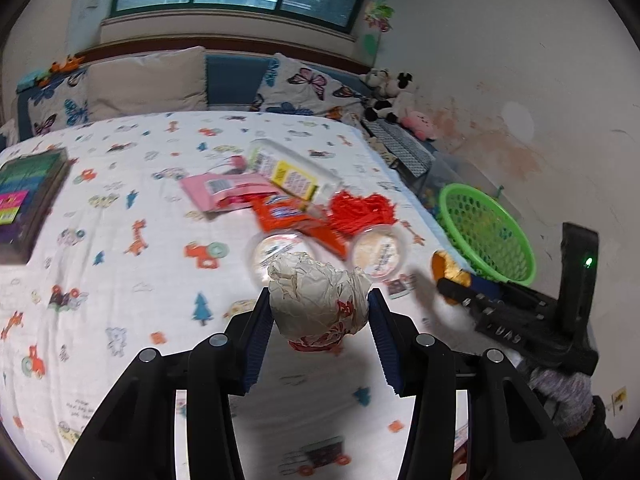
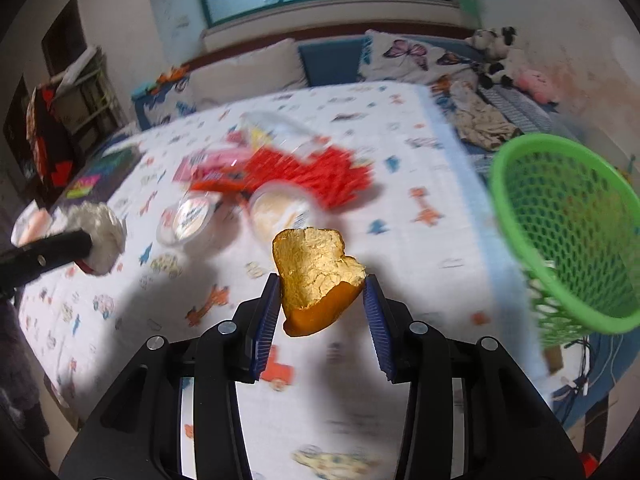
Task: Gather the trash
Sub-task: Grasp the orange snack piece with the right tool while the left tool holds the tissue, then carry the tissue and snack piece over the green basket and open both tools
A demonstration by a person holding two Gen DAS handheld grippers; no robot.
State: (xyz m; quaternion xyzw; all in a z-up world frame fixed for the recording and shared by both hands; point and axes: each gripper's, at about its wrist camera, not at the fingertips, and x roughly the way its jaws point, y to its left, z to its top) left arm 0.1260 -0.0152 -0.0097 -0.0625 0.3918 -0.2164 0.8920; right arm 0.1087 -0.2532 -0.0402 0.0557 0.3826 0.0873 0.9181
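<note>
Left gripper (image 1: 320,304) tilted down over the printed bed sheet (image 1: 120,280), jaws clenched on crumpled white paper ball (image 1: 320,300); right gripper (image 2: 322,300) likewise, gripping orange peel piece (image 2: 316,276) near green mesh basket (image 2: 568,232).

The litter heap (image 2: 280,168) on the bed smears with motion blur, its labels unreadable. The green basket (image 2: 568,236) blurs too, its contents unclear, its far side cut off.
</note>
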